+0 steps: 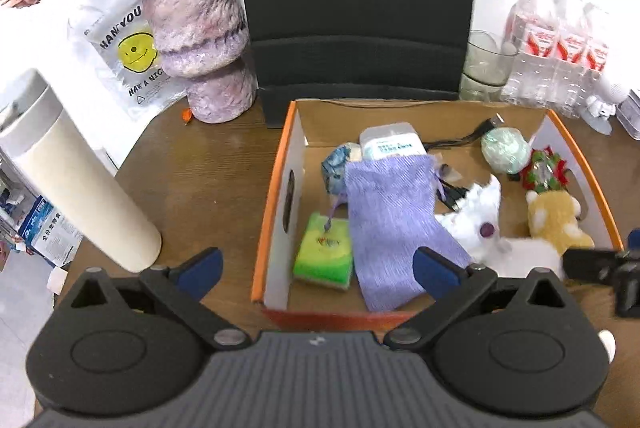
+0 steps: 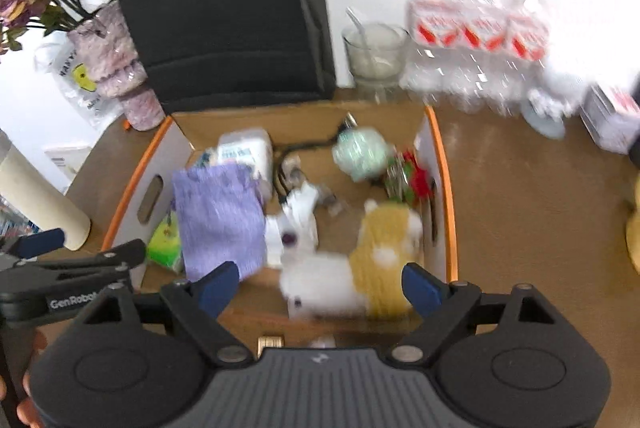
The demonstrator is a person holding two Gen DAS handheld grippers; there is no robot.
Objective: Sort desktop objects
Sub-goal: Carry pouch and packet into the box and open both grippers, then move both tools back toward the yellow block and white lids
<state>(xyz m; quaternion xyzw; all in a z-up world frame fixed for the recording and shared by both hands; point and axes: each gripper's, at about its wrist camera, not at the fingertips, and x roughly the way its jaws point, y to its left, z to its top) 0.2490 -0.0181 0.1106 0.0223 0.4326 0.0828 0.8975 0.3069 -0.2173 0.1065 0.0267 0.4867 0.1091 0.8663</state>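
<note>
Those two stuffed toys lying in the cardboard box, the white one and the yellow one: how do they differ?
The white plush toy is all white with a purple eye; the yellow plush toy is tan-yellow with white patches. The white one lies mid-box, beside the purple pouch; the yellow one lies against the box's right wall. The white one looks longer. Both are soft, fluffy, and lie loose inside the box, held by neither gripper.

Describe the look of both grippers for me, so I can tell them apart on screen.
They look identical: the left gripper and right gripper each have a black body, ribbed grey centre, black linkage arms and blue fingertip pads. White lettering shows on the left gripper's side in the right wrist view.
</note>
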